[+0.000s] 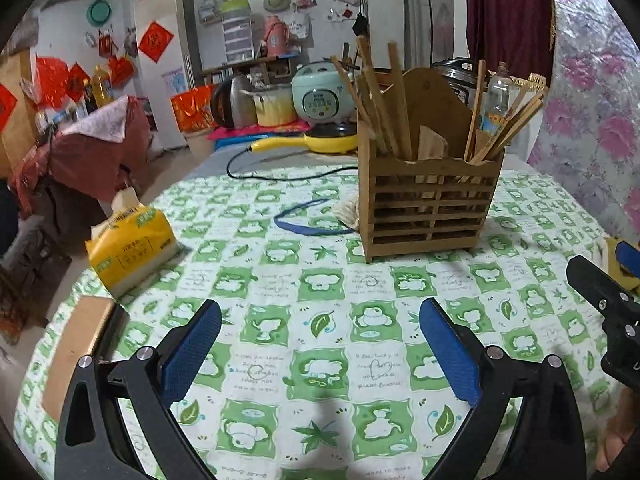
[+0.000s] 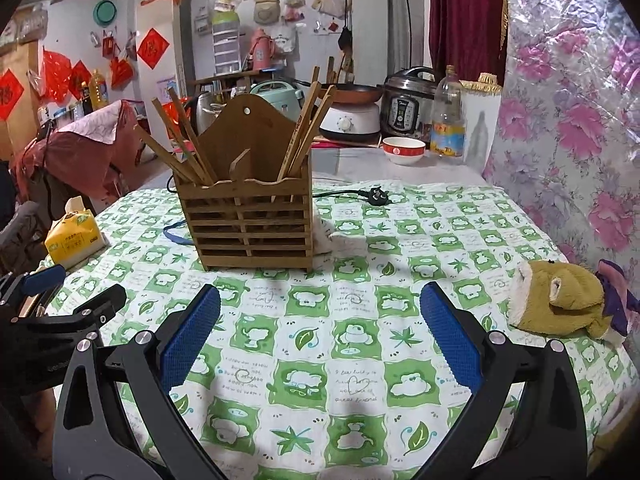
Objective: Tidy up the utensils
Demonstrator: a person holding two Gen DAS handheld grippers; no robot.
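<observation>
While both spread empty, left gripper, right gripper, utensil holder beyond

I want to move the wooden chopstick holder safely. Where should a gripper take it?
Probably grip the tall back panel of the chopstick holder from above: it stands upright and thin between the two chopstick bundles, while the slatted body looks too wide.

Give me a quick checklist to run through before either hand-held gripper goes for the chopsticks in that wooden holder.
1. Left hand-held gripper open, empty: ok.
2. Right hand-held gripper open, empty: ok.
3. Wooden holder upright on the tablecloth: ok.
4. Chopsticks standing in both outer compartments: ok.
5. Cloth between grippers and holder free of objects: ok.
6. Loose utensils left on the table: cannot tell.
</observation>
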